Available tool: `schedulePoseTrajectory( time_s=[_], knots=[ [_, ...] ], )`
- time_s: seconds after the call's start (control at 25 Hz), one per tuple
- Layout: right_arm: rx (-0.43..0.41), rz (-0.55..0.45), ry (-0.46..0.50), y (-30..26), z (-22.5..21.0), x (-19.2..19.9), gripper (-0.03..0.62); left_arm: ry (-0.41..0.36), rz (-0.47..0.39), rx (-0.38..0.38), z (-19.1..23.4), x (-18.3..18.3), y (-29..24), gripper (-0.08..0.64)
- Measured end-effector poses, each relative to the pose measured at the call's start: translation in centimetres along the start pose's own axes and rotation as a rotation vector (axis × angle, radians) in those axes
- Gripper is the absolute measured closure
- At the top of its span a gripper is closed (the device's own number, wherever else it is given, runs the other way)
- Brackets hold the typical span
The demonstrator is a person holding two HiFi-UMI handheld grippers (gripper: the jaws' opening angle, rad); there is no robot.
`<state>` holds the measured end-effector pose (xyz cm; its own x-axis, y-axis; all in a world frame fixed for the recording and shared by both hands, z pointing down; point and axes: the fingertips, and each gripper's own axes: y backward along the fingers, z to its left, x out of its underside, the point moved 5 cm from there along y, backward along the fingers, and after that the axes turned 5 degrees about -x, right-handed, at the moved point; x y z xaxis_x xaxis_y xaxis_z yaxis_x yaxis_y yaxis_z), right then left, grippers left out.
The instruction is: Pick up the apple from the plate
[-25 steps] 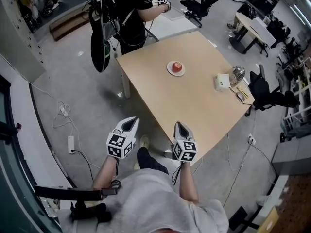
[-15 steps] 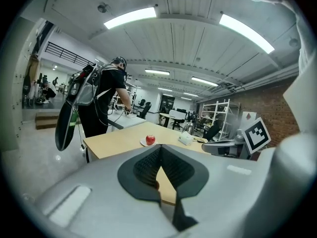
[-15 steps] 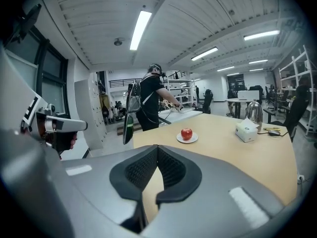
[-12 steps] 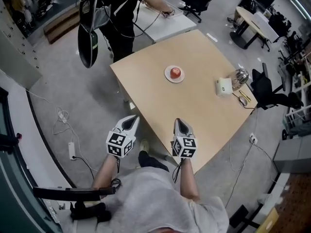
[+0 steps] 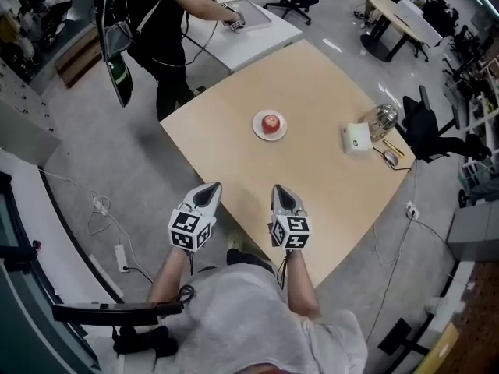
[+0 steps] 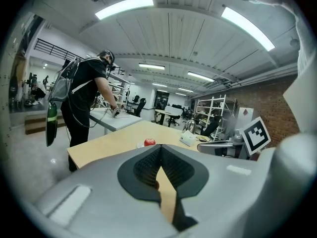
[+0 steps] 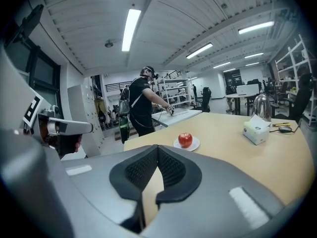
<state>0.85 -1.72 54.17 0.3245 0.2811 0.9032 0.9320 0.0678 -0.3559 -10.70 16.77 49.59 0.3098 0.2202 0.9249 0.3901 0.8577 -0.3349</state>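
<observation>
Apple (image 5: 270,122) lies well beyond right hand-held gripper (image 5: 283,190).

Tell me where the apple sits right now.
In the head view the apple sits on the white plate near the middle of the wooden table, to the left of the tissue box.

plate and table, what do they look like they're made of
Plate: probably glazed ceramic or hard plastic; plain white, smooth, thin rim; the pictures cannot settle which.
Table: likely wood-look laminate or veneer; even pale tan, flat, with a faint glare near its far edge.
</observation>
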Motion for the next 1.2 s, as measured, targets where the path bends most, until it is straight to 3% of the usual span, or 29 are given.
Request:
schedulePoseTrajectory(
  time_s=[0.56,1.2],
  knots=[
    [0.005,0.026,-0.009,-4.3,-2.3,-2.0,0.586,0.014,0.035,0.033,1.4,-1.6,-5.3,0.540],
    [0.133,0.037,-0.046,-11.8,-6.1,-3.1,0.586,-0.016,0.139,0.177,6.6,-2.1,-15.3,0.540]
  ],
)
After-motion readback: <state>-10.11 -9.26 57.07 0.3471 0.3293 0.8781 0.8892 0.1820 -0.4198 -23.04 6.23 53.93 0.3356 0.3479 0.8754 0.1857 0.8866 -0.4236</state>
